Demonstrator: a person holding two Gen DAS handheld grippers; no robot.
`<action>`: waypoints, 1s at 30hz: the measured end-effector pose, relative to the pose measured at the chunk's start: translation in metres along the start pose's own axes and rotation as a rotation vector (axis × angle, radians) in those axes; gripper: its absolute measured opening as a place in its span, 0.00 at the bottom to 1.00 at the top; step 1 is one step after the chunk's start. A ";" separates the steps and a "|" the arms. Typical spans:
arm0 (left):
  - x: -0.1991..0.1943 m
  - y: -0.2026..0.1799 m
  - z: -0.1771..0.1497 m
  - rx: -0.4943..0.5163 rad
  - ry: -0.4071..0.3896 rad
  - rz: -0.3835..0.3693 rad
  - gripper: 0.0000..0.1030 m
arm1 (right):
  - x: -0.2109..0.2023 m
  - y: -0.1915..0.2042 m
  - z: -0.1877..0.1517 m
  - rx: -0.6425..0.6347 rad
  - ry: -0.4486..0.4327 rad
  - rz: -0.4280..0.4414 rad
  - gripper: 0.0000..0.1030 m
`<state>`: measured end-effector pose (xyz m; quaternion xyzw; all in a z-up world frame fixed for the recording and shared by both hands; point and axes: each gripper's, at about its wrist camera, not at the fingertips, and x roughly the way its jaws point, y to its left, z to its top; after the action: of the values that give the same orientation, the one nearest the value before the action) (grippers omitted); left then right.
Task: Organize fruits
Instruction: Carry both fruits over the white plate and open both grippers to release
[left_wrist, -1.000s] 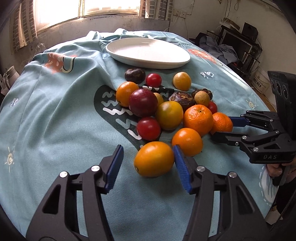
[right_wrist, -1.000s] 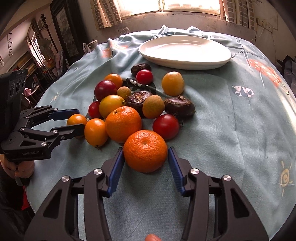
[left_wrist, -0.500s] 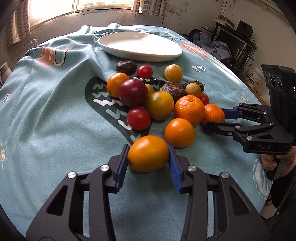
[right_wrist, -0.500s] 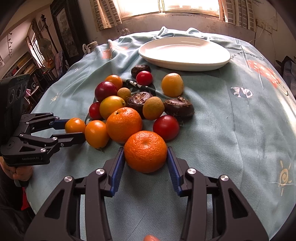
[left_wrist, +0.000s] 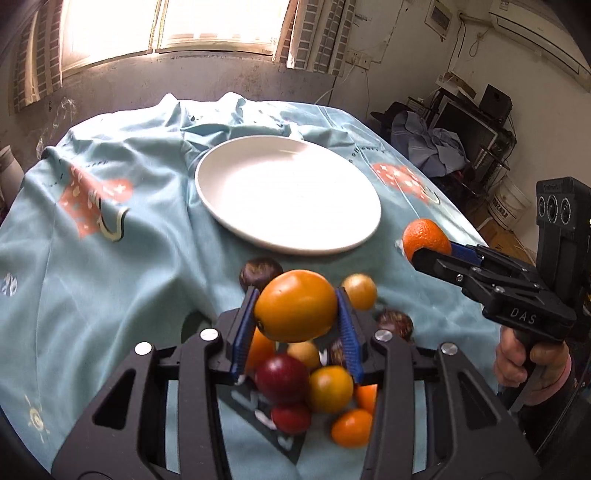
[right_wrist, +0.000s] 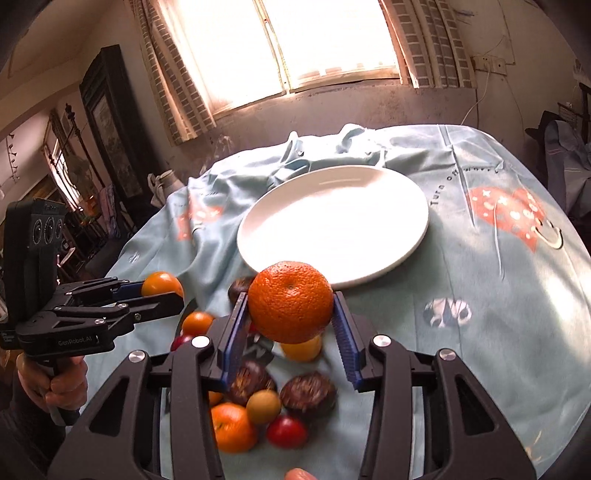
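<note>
Two fruits ride clear of the pile at lower centre, the left gripper (left_wrist: 295, 317) clamped on a smooth orange (left_wrist: 295, 310) and the right gripper (right_wrist: 290, 317) on a tangerine (right_wrist: 290, 301), evidently bound for the plate (left_wrist: 354, 236) above.

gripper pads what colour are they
Blue, ribbed pads on black jaws; clearest in the right wrist view, either side of the orange.

left claw (left_wrist: 295, 314): clamped on smooth orange fruit (left_wrist: 295, 310), raised above fruit pile (left_wrist: 314, 384) | right claw (left_wrist: 428, 251): gripping textured orange (left_wrist: 423, 236) | white plate (left_wrist: 288, 195): on blue-clothed worktop (left_wrist: 110, 258)
</note>
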<state>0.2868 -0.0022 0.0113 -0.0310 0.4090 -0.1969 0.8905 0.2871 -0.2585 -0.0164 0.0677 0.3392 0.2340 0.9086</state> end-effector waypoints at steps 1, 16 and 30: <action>0.012 0.000 0.015 0.003 0.000 0.010 0.41 | 0.011 -0.005 0.010 -0.003 -0.010 -0.018 0.44; 0.127 0.021 0.072 -0.035 0.119 0.124 0.64 | 0.099 -0.036 0.033 -0.013 0.089 -0.042 0.56; -0.004 0.017 -0.025 -0.057 -0.040 0.135 0.95 | 0.013 0.013 -0.012 -0.089 0.104 0.115 0.71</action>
<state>0.2713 0.0176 -0.0065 -0.0325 0.3977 -0.1239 0.9085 0.2828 -0.2411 -0.0298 0.0343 0.3709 0.3039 0.8769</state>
